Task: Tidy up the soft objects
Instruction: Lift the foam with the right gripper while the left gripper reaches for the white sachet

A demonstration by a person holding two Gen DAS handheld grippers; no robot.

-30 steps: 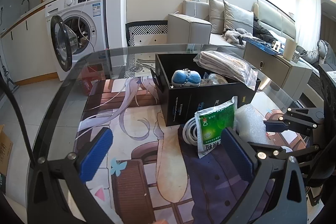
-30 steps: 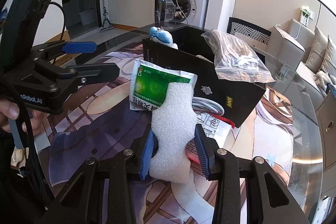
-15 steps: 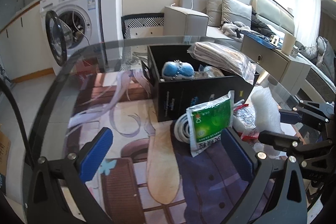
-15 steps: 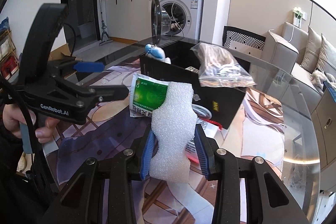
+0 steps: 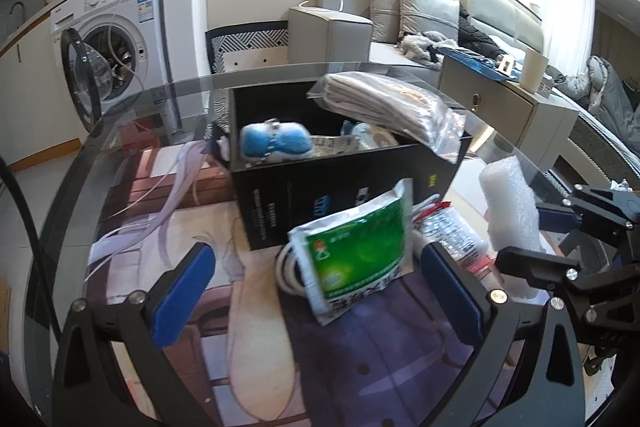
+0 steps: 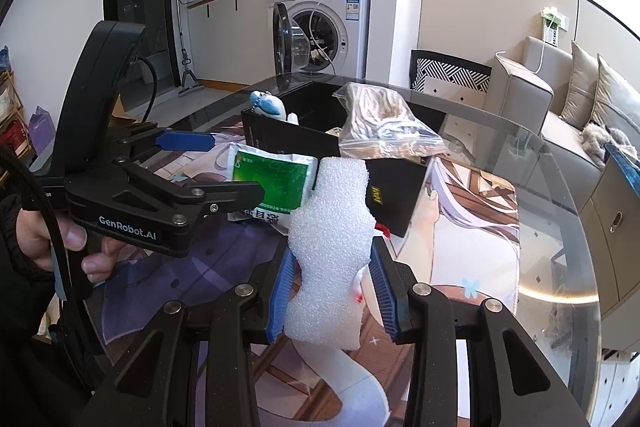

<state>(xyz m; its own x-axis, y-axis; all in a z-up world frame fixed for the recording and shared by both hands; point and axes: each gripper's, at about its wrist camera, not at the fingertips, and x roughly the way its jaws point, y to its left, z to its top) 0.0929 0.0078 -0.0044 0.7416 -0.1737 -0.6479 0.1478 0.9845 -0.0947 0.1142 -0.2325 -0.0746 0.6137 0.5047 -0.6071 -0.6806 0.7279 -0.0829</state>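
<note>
r hand-held gripper (image 6: 332,287): clamped on white foam piece (image 6: 332,227), held above worktop (image 6: 520,155)
l hand-held gripper (image 5: 316,291): jaws wide apart, nothing btwn pads
green pouch (image 5: 356,251): leaning vs black box (image 5: 340,187), mid worktop

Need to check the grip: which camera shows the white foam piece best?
The right wrist view: the foam piece fills the centre, pinched between the right gripper pads. The left wrist view shows it only sideways at the right edge.
</note>
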